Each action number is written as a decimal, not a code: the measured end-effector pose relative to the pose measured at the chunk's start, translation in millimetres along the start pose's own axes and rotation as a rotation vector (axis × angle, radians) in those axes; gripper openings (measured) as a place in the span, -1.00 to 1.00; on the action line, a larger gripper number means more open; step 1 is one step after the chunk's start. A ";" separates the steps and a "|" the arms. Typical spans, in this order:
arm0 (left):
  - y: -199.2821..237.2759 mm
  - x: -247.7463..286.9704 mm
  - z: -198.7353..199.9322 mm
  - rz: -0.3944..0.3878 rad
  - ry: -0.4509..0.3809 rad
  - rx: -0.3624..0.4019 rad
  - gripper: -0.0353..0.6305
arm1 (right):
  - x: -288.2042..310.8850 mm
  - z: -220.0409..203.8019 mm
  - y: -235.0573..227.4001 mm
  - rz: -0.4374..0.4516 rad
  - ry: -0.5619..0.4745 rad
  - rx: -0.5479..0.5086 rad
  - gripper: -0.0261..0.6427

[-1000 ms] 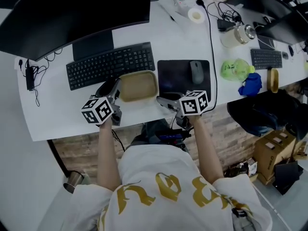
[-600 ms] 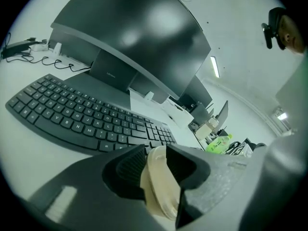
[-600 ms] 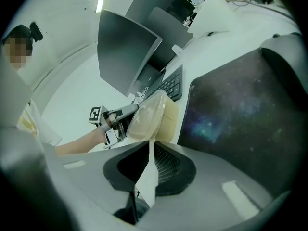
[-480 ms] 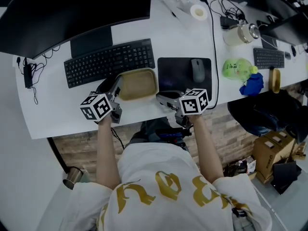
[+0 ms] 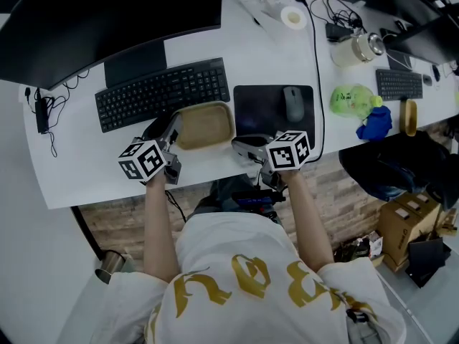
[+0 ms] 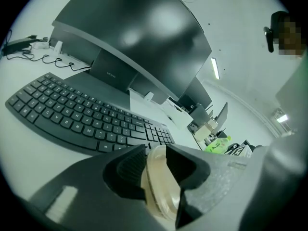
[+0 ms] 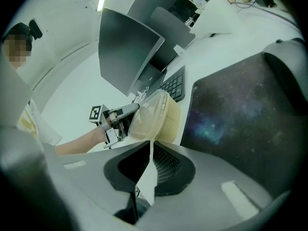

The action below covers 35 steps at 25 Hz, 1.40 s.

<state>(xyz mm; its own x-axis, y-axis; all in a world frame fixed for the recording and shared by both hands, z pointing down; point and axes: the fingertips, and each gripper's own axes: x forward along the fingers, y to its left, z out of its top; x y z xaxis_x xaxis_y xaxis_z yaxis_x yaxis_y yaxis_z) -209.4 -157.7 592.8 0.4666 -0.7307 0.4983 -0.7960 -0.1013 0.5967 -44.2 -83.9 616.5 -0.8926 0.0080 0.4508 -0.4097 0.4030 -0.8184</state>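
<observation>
A shallow beige container (image 5: 205, 125) with a clear lid rests at the front of the white desk (image 5: 79, 163), between the keyboard and the mouse pad. My left gripper (image 5: 171, 127) is shut on the container's left rim (image 6: 161, 191), which fills the gap between the pads. My right gripper (image 5: 240, 147) sits at the container's near right corner. In the right gripper view it (image 7: 150, 153) is shut on a thin pale flap (image 7: 147, 179) that runs up to the container (image 7: 151, 114). The left gripper (image 7: 113, 117) shows beyond it.
A black keyboard (image 5: 163, 93) and a big dark monitor (image 5: 107, 13) lie behind the container. A grey mouse (image 5: 292, 104) sits on a dark mouse pad (image 5: 262, 110). Further right are a green bag (image 5: 350, 100), a blue object (image 5: 373, 124), a jar (image 5: 358, 49) and a cable.
Both grippers keep their hold on the container and stay where they were; only the views shift very slightly.
</observation>
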 end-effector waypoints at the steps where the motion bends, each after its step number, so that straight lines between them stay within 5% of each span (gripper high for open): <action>1: -0.4 -0.6 0.6 0.000 -0.001 0.002 -0.51 | 0.0 0.1 0.7 -0.001 0.000 -0.002 -0.79; 35: -39.4 -26.2 30.1 -0.025 -0.097 0.070 -0.51 | -30.9 22.8 43.8 -0.055 -0.089 -0.130 -0.79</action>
<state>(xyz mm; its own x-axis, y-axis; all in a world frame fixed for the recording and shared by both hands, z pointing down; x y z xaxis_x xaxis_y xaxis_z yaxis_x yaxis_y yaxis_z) -201.8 -154.9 537.2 0.4497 -0.7890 0.4187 -0.8111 -0.1644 0.5614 -38.9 -87.4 558.6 -0.8848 -0.0966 0.4558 -0.4362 0.5157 -0.7374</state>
